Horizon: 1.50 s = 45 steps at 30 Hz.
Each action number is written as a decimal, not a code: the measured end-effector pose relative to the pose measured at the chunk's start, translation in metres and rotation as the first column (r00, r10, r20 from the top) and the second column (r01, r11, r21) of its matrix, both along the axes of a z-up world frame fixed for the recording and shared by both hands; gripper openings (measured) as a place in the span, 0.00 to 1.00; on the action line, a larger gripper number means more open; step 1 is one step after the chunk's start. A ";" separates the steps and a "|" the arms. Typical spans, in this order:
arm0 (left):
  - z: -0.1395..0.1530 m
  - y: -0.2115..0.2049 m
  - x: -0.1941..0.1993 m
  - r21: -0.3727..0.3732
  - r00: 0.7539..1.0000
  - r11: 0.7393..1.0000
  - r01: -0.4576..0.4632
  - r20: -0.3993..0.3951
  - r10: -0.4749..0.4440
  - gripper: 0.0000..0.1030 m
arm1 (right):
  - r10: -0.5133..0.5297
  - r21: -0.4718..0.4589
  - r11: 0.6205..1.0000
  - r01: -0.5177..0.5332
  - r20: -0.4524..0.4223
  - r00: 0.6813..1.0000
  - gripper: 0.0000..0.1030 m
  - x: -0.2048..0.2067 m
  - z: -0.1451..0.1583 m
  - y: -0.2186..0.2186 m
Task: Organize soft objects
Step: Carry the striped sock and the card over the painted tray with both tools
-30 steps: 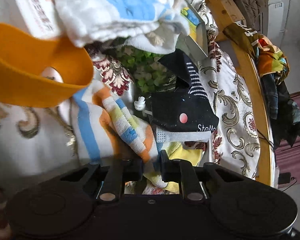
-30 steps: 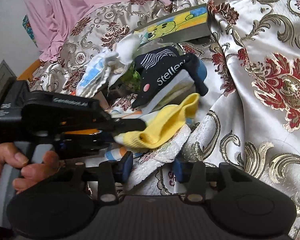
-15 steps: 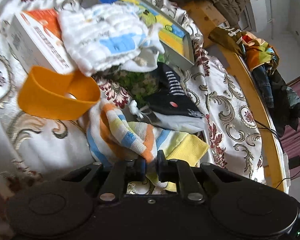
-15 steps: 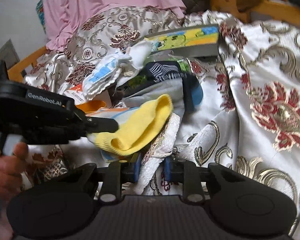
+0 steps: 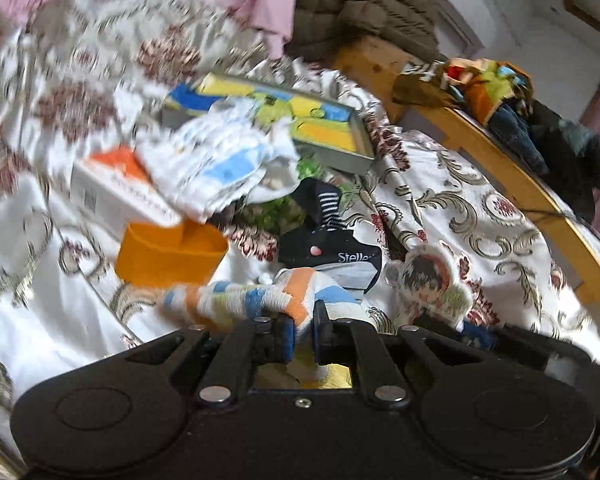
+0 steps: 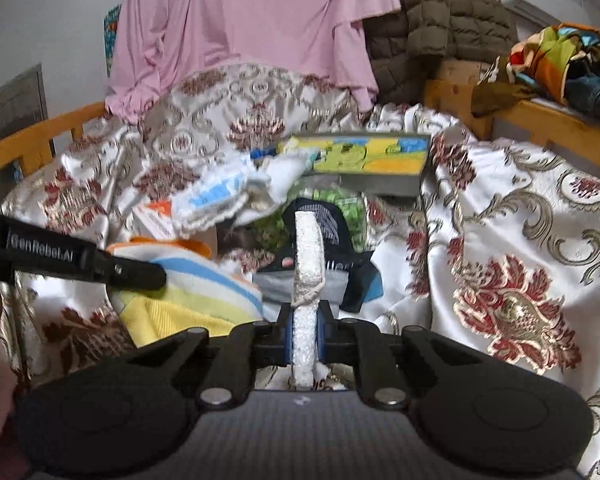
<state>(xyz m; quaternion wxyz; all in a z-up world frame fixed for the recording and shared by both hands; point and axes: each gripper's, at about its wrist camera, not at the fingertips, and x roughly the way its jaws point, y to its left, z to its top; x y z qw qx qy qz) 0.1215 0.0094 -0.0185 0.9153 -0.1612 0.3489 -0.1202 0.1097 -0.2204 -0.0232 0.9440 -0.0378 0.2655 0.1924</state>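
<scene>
My left gripper [image 5: 302,336] is shut on a striped sock [image 5: 252,300] with a yellow toe and holds it above the pile. The right wrist view shows the same left gripper [image 6: 156,278] and striped sock [image 6: 196,280] at the left. My right gripper [image 6: 304,328] has its jaws closing on a flat white padded cartoon figure [image 6: 308,248], seen edge-on and upright, with the pads pressing on it. The figure's printed face [image 5: 432,284] shows in the left wrist view. Behind lie a black sock [image 5: 328,248], an orange band [image 5: 168,256] and a white-and-blue cloth [image 5: 220,168].
A floral satin bedspread [image 6: 520,240] covers the bed. A yellow-and-blue tin [image 5: 312,128] and a white-and-orange carton [image 5: 112,188] sit in the pile. Pink cloth [image 6: 240,20] and a brown jacket [image 6: 440,20] hang behind. Clothes [image 6: 560,56] are heaped on the wooden frame at the right.
Both grippers rose and drew back from the pile. The right jaws closed on the flat figure, which now stands upright. The left lifted the striped sock.
</scene>
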 end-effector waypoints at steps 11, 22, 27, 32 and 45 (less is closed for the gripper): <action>0.065 -0.014 0.031 0.116 0.993 0.989 0.087 0.074 -0.096 0.08 | 0.049 0.035 0.998 -0.053 0.090 0.995 0.12 0.037 0.041 -0.010; 0.123 -0.030 0.173 0.114 0.982 0.991 0.073 0.166 -0.091 0.08 | -0.008 0.142 0.990 -0.014 0.149 0.989 0.12 0.196 0.062 0.001; 0.117 -0.034 0.252 0.053 0.985 0.998 0.031 0.166 -0.040 0.08 | -0.052 0.207 0.978 0.019 0.156 0.986 0.12 0.265 0.049 -0.005; 0.101 -0.044 0.317 0.022 0.989 1.000 0.013 0.145 -0.016 0.08 | -0.089 0.253 0.966 0.051 0.138 0.987 0.12 0.313 0.040 -0.015; 0.047 -0.058 0.458 0.056 0.997 0.998 0.030 0.071 -0.034 0.08 | -0.110 0.274 0.957 0.093 0.045 0.993 0.12 0.402 0.002 -0.002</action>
